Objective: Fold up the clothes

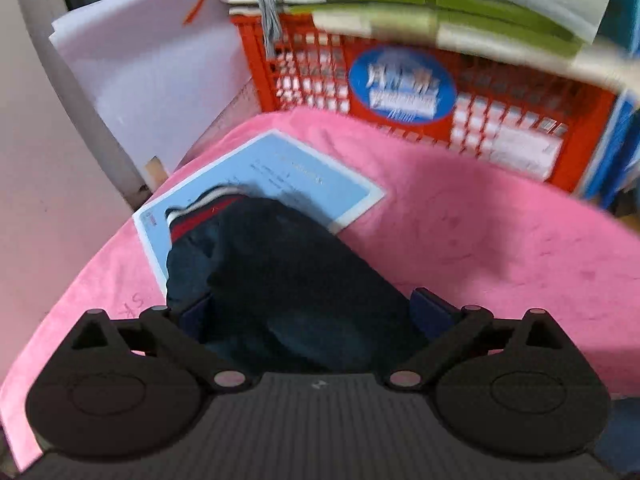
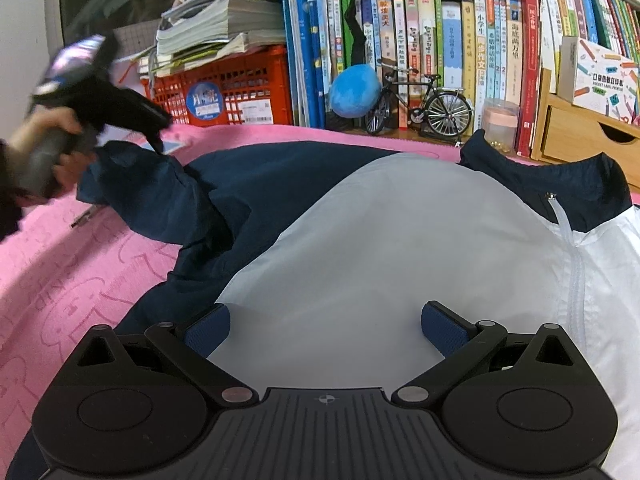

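Pink cloth (image 2: 60, 280); both tongs wide open; left gripper (image 1: 312, 312) apparently straddling jacket (image 2: 360, 240) sleeve, right gripper (image 2: 326, 328) empty.

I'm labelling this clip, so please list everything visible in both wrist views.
jacket: one, navy and white, spread on the cloth
sleeve: one, navy, between the left fingers
pink cloth: one, covers the surface
paper sheet: one, light blue, under the sleeve cuff
crate: one, red, behind the cloth, papers stacked on top
books: many, mixed colours, shelf
model bicycle: one, black, before the books
left gripper: open around sleeve
right gripper: open above white panel
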